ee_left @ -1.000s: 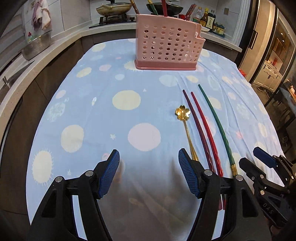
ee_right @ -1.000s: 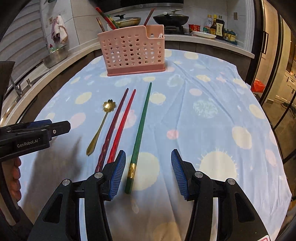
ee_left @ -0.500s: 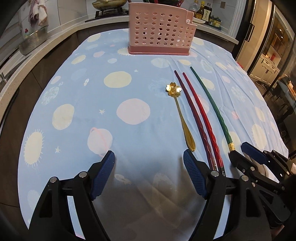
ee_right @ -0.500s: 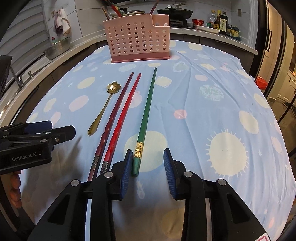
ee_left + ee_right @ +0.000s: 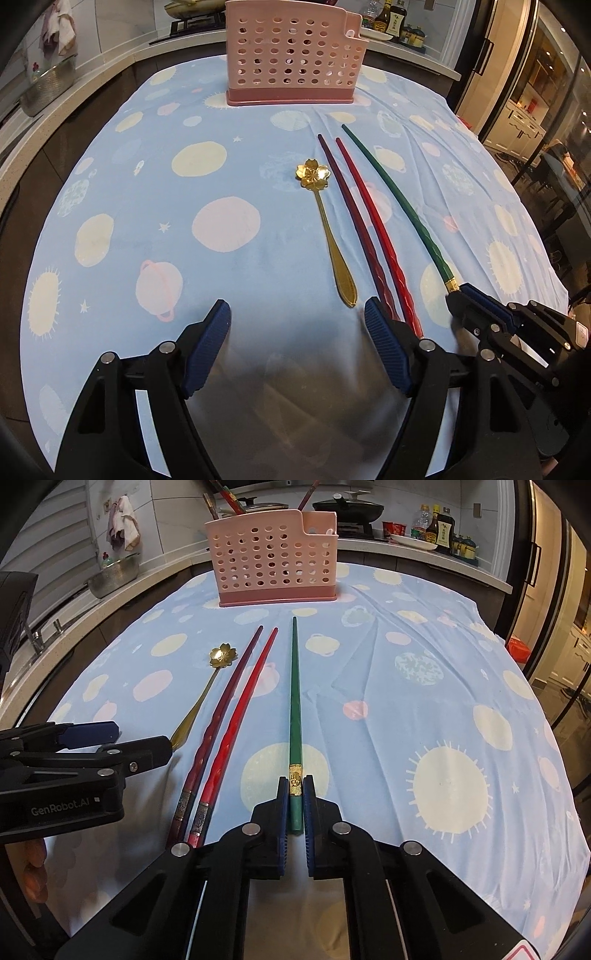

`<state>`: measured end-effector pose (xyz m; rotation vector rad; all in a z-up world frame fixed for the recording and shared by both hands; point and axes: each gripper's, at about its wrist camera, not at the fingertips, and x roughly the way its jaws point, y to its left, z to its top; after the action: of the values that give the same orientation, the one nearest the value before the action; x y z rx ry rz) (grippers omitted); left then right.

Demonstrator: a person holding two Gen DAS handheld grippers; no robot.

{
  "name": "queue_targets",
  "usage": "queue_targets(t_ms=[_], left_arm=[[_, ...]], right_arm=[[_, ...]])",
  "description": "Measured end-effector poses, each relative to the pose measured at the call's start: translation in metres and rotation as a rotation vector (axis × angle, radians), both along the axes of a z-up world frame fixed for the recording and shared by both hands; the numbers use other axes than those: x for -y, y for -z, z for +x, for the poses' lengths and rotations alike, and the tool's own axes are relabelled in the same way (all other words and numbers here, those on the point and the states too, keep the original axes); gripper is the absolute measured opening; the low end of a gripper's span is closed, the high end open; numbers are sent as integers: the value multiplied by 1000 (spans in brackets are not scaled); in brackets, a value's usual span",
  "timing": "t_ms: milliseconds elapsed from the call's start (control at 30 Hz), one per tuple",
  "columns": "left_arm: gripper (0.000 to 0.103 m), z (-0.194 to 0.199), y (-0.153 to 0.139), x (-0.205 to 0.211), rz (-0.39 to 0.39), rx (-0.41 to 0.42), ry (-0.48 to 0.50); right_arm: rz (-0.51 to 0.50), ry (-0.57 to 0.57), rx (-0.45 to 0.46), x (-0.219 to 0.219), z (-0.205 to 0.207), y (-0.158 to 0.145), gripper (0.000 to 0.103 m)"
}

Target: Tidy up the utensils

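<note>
My right gripper (image 5: 295, 786) is shut on the near, gold-banded end of the green chopstick (image 5: 294, 701), which lies flat on the tablecloth pointing at the pink perforated holder (image 5: 273, 557). Left of it lie a red chopstick (image 5: 240, 716), a dark red chopstick (image 5: 225, 701) and a gold flower-bowled spoon (image 5: 321, 206). My left gripper (image 5: 295, 310) hovers low over the cloth, its jaws wide and closing a little with nothing between them. The spoon's handle end sits just ahead of its right finger. The right gripper (image 5: 458, 295) shows at the left wrist view's right edge.
The holder (image 5: 291, 55) stands at the table's far side with chopsticks sticking out of it. Behind it runs a counter with pans on a stove and sauce bottles (image 5: 439, 528). A metal colander (image 5: 114, 576) sits far left. The cloth drops off at the table's edges.
The right jaws went from half open around the green chopstick's end to shut on it. The left gripper drew back slightly, so the spoon's handle end now shows ahead of its right finger.
</note>
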<state>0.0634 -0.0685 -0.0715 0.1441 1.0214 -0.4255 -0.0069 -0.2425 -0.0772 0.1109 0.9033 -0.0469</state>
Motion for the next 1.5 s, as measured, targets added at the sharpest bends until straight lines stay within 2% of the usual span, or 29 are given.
queue_targets(t_ms=[167,300,367,500,633,867,1267,1400,1500], left_arm=[[55,4,2,8,9,19,16],[38,6,3,15,4,29,39],[32,6,3,16,9,38,44],[13,8,3,13,8,40,41],[11,11,1,5,-35,-6,41],[10,8,-8,-2,-60,-16,34],[8,5,-53,-9,-122,56,37],[2,9,-68,-9,-136,90,40],[2,14,-77,-9,-142,115,42]], right_arm=[[13,-1,-5,2,1,0,7],[23,-2,-8,3,2,0,7],[26,-3,-8,4,2,0,7],[27,-3,-8,4,2,0,7],[32,-2,-8,5,2,0,7],[64,19,1,14,-1,-5,7],[103,29,103,27,-3,-47,7],[124,36,140,34,2,-63,7],[127,39,174,38,6,-75,7]])
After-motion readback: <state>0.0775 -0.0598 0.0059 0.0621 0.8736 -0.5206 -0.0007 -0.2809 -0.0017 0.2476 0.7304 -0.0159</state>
